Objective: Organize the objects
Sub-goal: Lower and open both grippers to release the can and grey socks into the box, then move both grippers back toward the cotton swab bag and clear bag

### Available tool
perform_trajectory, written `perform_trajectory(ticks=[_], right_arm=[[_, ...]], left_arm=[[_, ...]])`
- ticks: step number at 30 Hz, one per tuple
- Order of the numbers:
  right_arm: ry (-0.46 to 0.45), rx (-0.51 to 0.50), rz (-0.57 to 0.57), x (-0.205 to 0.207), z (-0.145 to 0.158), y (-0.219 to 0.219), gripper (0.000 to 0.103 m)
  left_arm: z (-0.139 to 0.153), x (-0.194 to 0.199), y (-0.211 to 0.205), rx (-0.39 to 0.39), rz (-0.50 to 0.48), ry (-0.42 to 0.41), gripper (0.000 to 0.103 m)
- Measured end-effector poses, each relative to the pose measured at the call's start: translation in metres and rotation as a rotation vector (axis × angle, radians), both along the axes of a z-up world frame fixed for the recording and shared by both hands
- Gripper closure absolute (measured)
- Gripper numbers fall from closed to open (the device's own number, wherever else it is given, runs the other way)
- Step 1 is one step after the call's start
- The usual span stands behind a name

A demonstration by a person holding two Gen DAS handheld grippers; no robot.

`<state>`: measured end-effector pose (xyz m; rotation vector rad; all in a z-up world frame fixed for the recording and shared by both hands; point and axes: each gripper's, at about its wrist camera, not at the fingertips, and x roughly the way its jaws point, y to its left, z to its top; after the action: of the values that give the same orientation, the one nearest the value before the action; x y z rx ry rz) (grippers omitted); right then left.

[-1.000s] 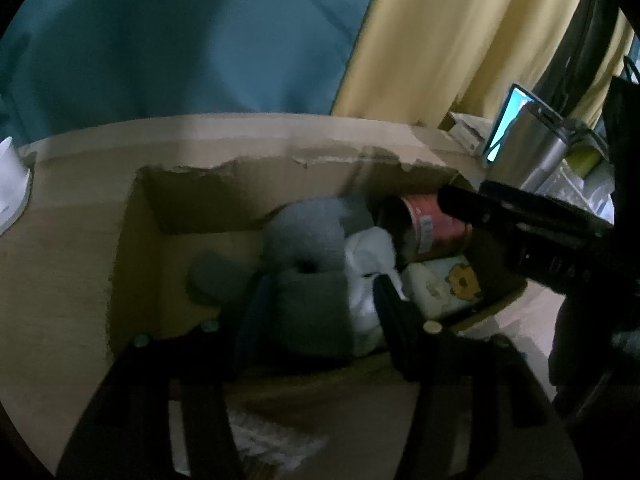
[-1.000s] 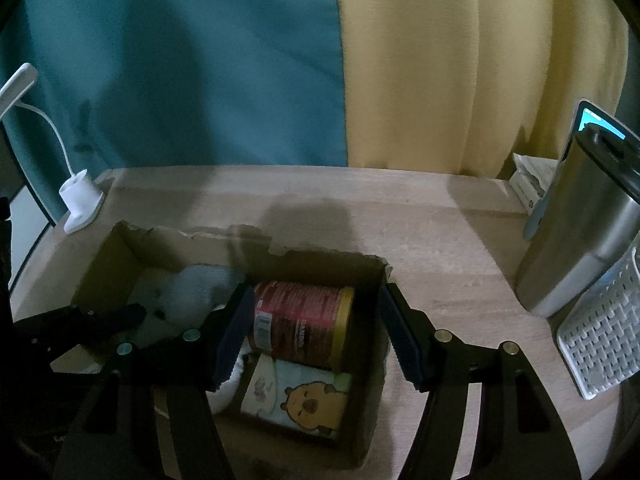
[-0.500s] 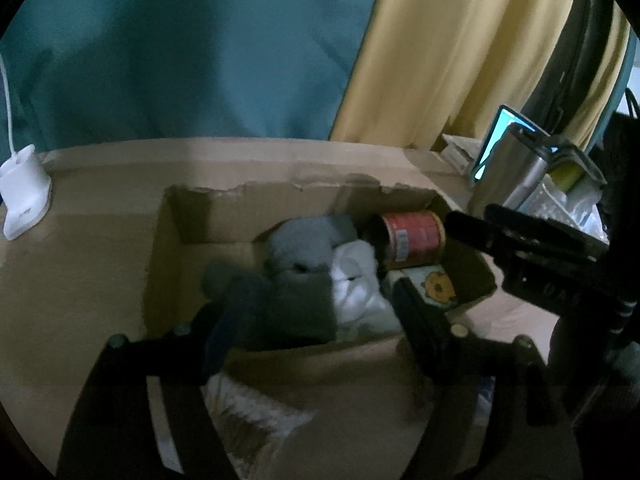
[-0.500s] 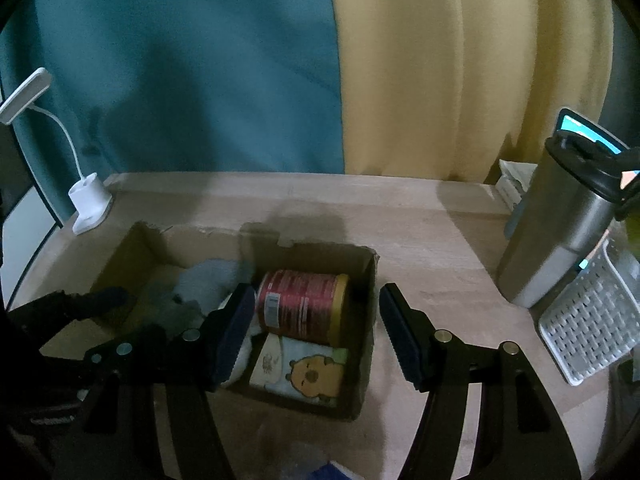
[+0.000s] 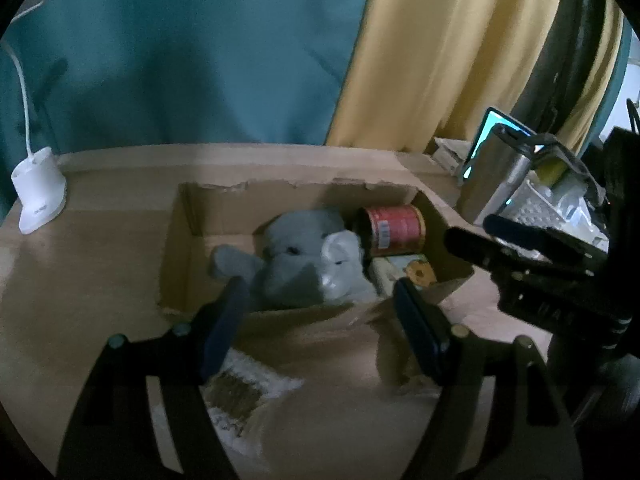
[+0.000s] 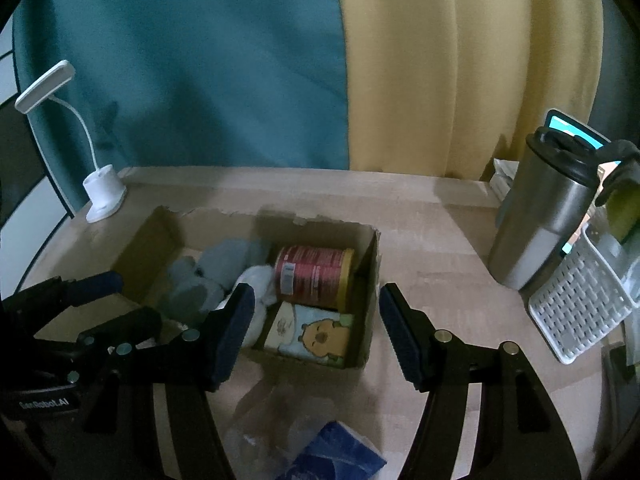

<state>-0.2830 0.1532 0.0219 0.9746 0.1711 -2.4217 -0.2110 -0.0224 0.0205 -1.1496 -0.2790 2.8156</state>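
Observation:
An open cardboard box (image 5: 280,188) (image 6: 372,276) lies on the wooden table. Inside it are a grey plush toy (image 5: 296,256) (image 6: 208,272) with a white plush part beside it, a red can (image 5: 396,226) (image 6: 312,276) lying on its side, and a pack with a cartoon bear (image 5: 412,270) (image 6: 316,332). My left gripper (image 5: 320,320) (image 6: 116,304) hovers open over the box's near-left edge, nothing between its pads. Over the near-right edge my right gripper (image 6: 316,320) (image 5: 472,232) is open too and holds nothing.
A white desk lamp (image 5: 38,196) (image 6: 102,192) stands at the back left. At the right are a steel tumbler (image 6: 548,216) (image 5: 496,184) and a white basket (image 6: 580,308). A blue packet in clear wrap (image 6: 336,456) lies in front of the box. Teal and yellow curtains hang behind.
My left gripper opened off the grey plush, which stays in the box, and drew back and up. The right gripper also pulled back and up, its jaws unchanged.

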Motion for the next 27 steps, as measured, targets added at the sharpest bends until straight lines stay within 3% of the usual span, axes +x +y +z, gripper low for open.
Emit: perform_trajectory(ticks=[27], right_arm=[[0.018,-0.002,0.003,0.04,0.008,0.021,0.035]], left_arm=[[0.021,0.039,0.009,-0.015,-0.007,0.057,0.027]])
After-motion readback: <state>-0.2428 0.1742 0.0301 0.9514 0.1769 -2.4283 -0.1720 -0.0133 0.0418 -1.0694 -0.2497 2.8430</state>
